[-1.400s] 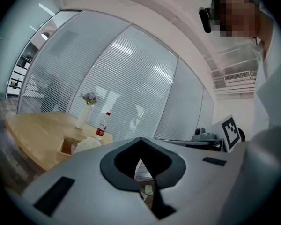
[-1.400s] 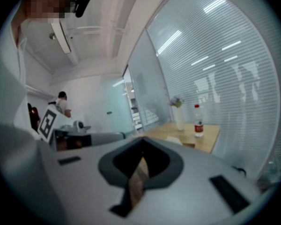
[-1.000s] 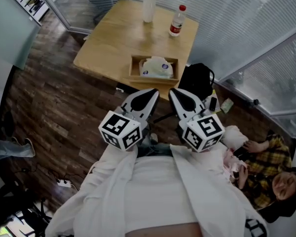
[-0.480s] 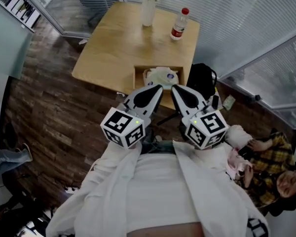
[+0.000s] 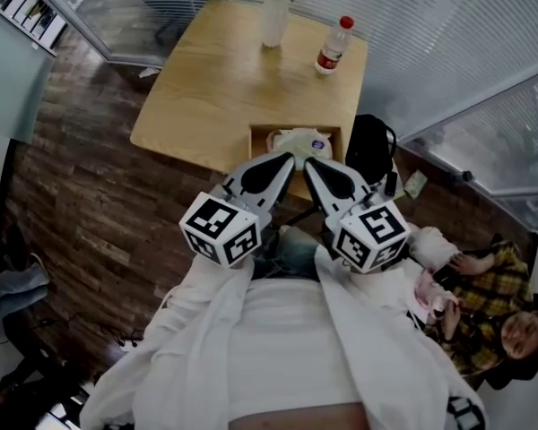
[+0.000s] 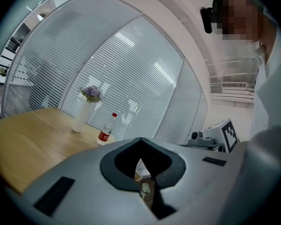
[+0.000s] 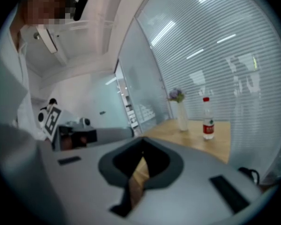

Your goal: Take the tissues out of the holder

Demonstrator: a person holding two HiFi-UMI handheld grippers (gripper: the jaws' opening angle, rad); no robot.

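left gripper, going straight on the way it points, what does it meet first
Probably the tissue pack in the wooden holder just ahead; the left gripper points at it in the head view. Depth is unclear, so it may pass above.

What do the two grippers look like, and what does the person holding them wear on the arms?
The left gripper and the right gripper look alike. Each has a pale grey shell with black lining inside and narrows to a point. Each carries a white cube with black square markers at its rear. The person wears a white coat with long, loose sleeves.
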